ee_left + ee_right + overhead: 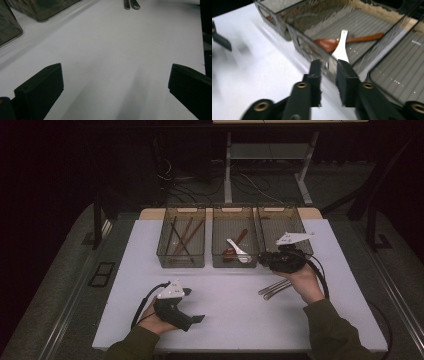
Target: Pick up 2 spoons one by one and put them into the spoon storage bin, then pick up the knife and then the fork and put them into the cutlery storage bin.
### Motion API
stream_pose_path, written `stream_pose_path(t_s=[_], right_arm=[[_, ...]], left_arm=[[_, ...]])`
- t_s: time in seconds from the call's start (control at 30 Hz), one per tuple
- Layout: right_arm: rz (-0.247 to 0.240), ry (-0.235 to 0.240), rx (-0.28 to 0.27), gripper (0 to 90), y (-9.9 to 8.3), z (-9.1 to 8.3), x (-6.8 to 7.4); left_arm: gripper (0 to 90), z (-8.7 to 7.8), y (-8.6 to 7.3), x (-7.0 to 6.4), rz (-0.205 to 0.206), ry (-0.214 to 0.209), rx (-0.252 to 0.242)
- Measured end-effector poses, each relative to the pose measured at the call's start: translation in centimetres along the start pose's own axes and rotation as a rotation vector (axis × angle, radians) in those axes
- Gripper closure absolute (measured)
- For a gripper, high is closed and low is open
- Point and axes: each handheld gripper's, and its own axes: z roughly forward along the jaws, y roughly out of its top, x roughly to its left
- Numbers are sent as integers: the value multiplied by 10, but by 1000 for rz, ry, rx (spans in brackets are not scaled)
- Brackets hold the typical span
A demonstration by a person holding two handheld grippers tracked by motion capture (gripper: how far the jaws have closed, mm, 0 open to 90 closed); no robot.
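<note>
We see the right gripper (pixel 265 258) in the centre right of the high view, at the near edge of the middle bin (pixel 234 257). In the right gripper view its jaws stand close together with a narrow gap, and a white spoon (pixel 341 48) rises just beyond them; the spoon's lower end is hidden behind the jaws, so we cannot tell whether they pinch it. The spoon leans over the bin's near wall, and behind it a wooden spoon (pixel 352 40) lies on the ribbed floor. In the high view the white spoon (pixel 237 249) sits in the lower part of the middle bin.

The left gripper (pixel 196 319) is in the lower left of the high view, resting low over the white table (pixel 230 305), its jaws spread wide apart with bare table between them. Two metal handles (pixel 274 288) lie on the table just under the right hand (pixel 305 282); their ends show at the top of the left gripper view (pixel 131 4). The left bin (pixel 181 257) holds chopsticks (pixel 182 235).
</note>
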Motion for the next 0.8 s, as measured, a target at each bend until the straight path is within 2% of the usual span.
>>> stream_pose_path(t_s=[0.2,0.37,0.57,0.8], right_arm=[[-9,9,30,897,-17,-10,-4],[-9,-3,38,900,-29,-18,-12],[17,-24,55,899,-42,-27,-21],[22,-52,96,900,-57,-36,-29]], left_arm=[[0,-1,0,0,1,2,-3],[0,-2,1,-1,1,4,-6],[0,-2,1,-1,1,3,-8],[0,-2,1,-1,0,2,-8]])
